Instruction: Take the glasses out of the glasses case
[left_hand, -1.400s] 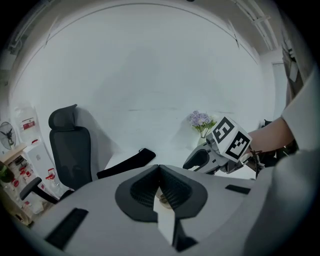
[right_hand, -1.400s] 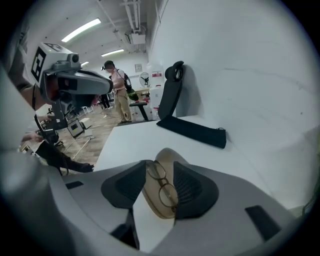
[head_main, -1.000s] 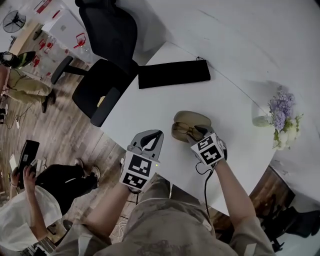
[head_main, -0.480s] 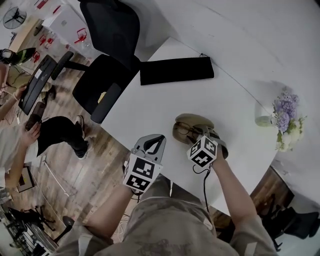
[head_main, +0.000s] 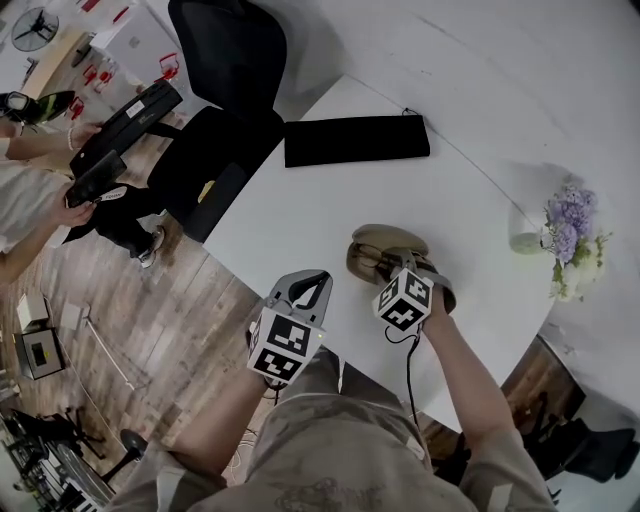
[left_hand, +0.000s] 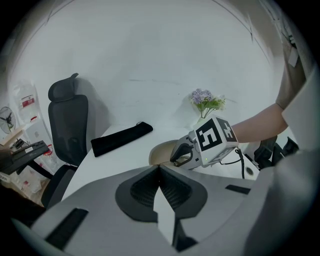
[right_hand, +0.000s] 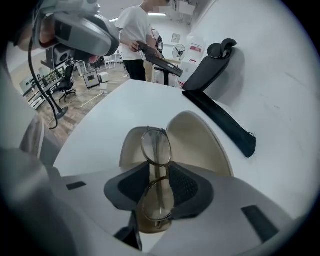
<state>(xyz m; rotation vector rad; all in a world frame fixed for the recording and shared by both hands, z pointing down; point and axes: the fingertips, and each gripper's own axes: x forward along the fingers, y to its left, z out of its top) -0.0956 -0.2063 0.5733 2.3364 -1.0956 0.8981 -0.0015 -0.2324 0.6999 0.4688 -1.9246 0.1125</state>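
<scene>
An open tan glasses case lies on the white table with folded thin-framed glasses inside. My right gripper points steeply down into the case. In the right gripper view the glasses run lengthwise between the jaws, one lens ahead of the tips and one nearer the camera. The right gripper is closing, and its pads meet the frame at the bridge. My left gripper hovers at the table's near edge, left of the case. It is shut and holds nothing.
A long black pouch lies at the table's far side. A small vase of purple flowers stands at the right edge. A black office chair is beyond the table's left corner. A person holding a black object stands on the wooden floor at left.
The right gripper rolled and sank onto the case, its jaws now around the glasses. The left gripper shifted slightly. The person at left moved and lifted a black object.
</scene>
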